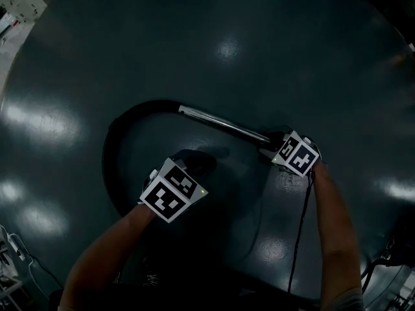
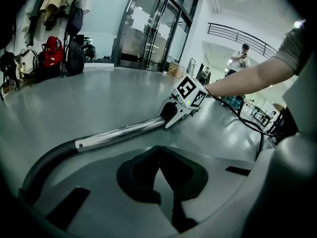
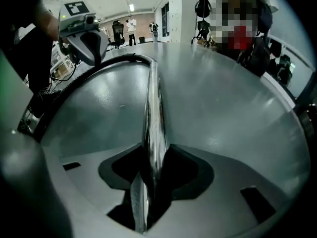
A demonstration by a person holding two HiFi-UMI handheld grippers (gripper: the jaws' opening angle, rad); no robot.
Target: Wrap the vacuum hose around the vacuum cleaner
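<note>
A black vacuum hose (image 1: pixel 113 141) curves in an arc across the dark floor and ends in a chrome tube (image 1: pixel 220 123). My right gripper (image 1: pixel 269 141) is shut on the far end of that tube. In the right gripper view the chrome tube (image 3: pixel 152 118) runs straight out between the dark pads of the right gripper (image 3: pixel 148 182). My left gripper (image 1: pixel 194 164) hovers inside the hose's curve, shut and empty. In the left gripper view its jaws (image 2: pixel 159 175) meet with only floor beyond, and the tube (image 2: pixel 121 133) lies ahead with the right gripper (image 2: pixel 171 115) at its end.
A thin black cable (image 1: pixel 299 232) trails back from the right gripper along the arm. Bags and coats (image 2: pixel 52 53) hang on a wall at the far left, beside glass doors (image 2: pixel 148 29). A person (image 2: pixel 242 53) stands far off. Office chairs (image 3: pixel 118 32) stand in the distance.
</note>
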